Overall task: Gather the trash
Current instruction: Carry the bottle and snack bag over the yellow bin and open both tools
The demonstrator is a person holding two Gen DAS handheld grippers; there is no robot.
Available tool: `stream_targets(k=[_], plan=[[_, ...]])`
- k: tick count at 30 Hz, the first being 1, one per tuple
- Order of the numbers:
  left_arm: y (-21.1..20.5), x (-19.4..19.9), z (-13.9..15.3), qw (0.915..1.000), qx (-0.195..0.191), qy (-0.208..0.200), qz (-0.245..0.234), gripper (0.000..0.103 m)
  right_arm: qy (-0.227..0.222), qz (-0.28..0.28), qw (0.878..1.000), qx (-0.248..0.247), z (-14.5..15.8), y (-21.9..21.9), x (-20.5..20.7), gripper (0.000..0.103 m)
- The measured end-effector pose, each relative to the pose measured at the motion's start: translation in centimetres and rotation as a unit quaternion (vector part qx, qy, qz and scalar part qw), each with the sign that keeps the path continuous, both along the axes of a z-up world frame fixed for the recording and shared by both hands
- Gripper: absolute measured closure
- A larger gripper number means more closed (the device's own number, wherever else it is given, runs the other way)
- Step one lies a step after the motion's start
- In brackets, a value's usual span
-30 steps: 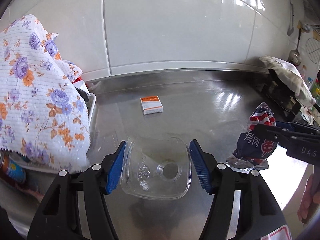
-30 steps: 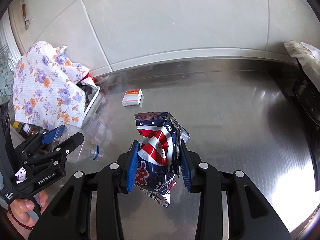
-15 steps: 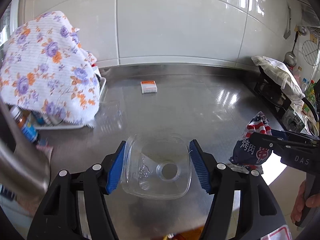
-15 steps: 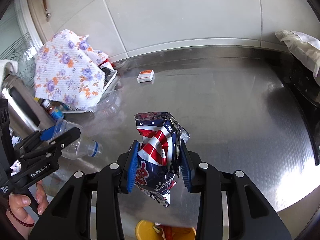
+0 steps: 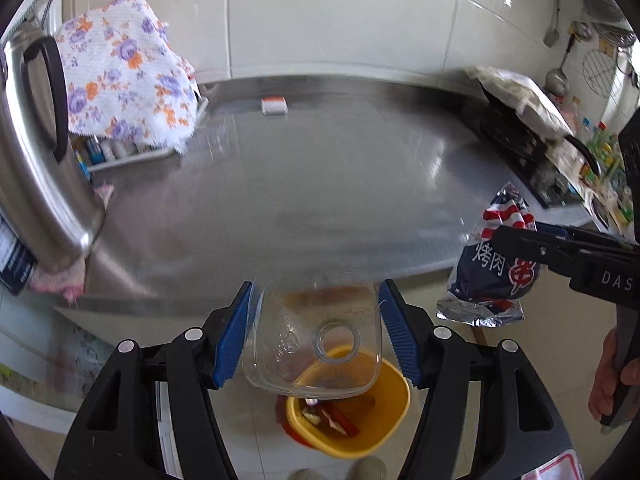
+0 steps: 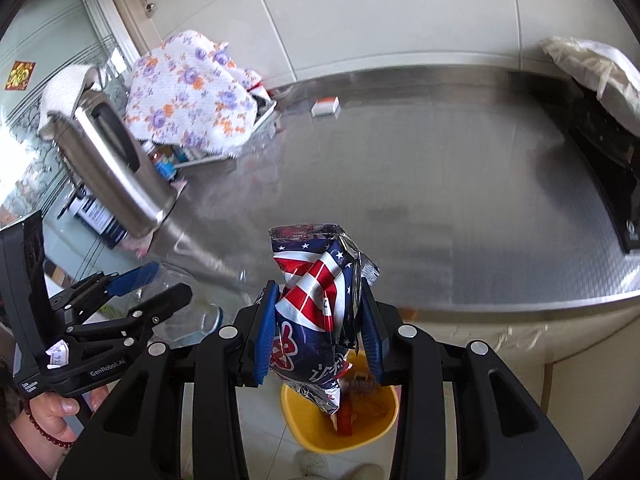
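My left gripper [image 5: 316, 328] is shut on a clear plastic bottle [image 5: 316, 340], seen base-on, held past the counter edge above a yellow trash bin [image 5: 384, 432] on the floor. My right gripper [image 6: 318, 336] is shut on a crumpled red, white and blue snack bag [image 6: 316, 292], held over the same yellow bin [image 6: 376, 428]. The bag also shows in the left wrist view [image 5: 496, 264], and the left gripper with the bottle [image 6: 188, 312] in the right wrist view. A small orange-and-white box [image 5: 274, 105] lies on the steel counter near the back wall.
A steel counter [image 5: 320, 184] runs to the tiled wall. A floral cloth [image 5: 124, 76] covers a rack at the left. A steel kettle [image 5: 32, 160] stands at the left edge. A stove with a white cloth [image 5: 524, 100] is at the right. The bin holds red wrappers.
Both grippers have pulled back from the counter with their loads and now hang beyond its front edge over the yellow bin, which has come into fuller view.
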State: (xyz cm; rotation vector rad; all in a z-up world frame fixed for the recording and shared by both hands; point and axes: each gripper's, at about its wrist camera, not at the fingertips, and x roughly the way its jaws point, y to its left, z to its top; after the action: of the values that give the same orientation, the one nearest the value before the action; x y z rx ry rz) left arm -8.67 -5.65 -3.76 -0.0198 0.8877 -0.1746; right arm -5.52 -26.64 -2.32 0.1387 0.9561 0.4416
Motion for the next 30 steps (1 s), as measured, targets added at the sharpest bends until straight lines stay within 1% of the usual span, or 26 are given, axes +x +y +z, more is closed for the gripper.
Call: stream_targets(k=[2, 5, 7, 9, 11, 15, 19, 21, 24, 27, 30], plan=[[-0.3, -1.1, -1.4, 0.9997, -0.002, 0.016, -0.018, 0.040, 0.012, 0.006, 1.000, -0.004, -1.0, -0.1, -1.3, 0.064], [-0.6, -2.5, -5.0, 0.9973, -0.005, 0.056, -0.047, 0.040, 0.039, 0.017, 0.999, -0.015, -3.7, 0.0, -3.4, 0.063], [-0.8, -3.1, -7.4, 0.9948, -0.010, 0.081, -0.062, 0.040, 0.059, 0.027, 0.998, -0.026, -6.0, 0.3, -4.5, 0.063], [-0.9, -3.4, -10.5, 0.9907, -0.013, 0.109, -0.080, 0.040, 0.083, 0.045, 0.995, -0.039, -9.3, 0.8, -5.3, 0.063], [-1.2, -3.4, -13.2, 0.9868, -0.008, 0.131, -0.096, 0.041, 0.099, 0.060, 0.992, -0.057, -11.9, 1.1, -5.9, 0.063], [-1.7, -2.8, -19.2, 0.9770, 0.002, 0.175, -0.122, 0.041, 0.142, 0.090, 0.982, -0.088, -18.4, 2.1, -6.1, 0.063], [-1.9, -1.9, -24.1, 0.9697, 0.016, 0.206, -0.130, 0.041, 0.167, 0.100, 0.975, -0.105, -23.1, 2.5, -5.4, 0.063], [-1.9, -1.3, -26.1, 0.9674, 0.018, 0.218, -0.128, 0.041, 0.179, 0.102, 0.972, -0.110, -25.4, 2.6, -4.9, 0.063], [-1.7, -0.5, -28.9, 0.9649, 0.019, 0.232, -0.122, 0.041, 0.192, 0.104, 0.969, -0.113, -28.0, 3.2, -3.8, 0.063], [-2.0, -0.1, -30.9, 0.9628, 0.020, 0.242, -0.118, 0.041, 0.202, 0.106, 0.967, -0.115, -30.0, 3.6, -2.9, 0.063], [-2.1, 0.3, -32.2, 0.9611, 0.019, 0.249, -0.117, 0.041, 0.209, 0.107, 0.965, -0.116, -31.8, 3.8, -2.4, 0.063]])
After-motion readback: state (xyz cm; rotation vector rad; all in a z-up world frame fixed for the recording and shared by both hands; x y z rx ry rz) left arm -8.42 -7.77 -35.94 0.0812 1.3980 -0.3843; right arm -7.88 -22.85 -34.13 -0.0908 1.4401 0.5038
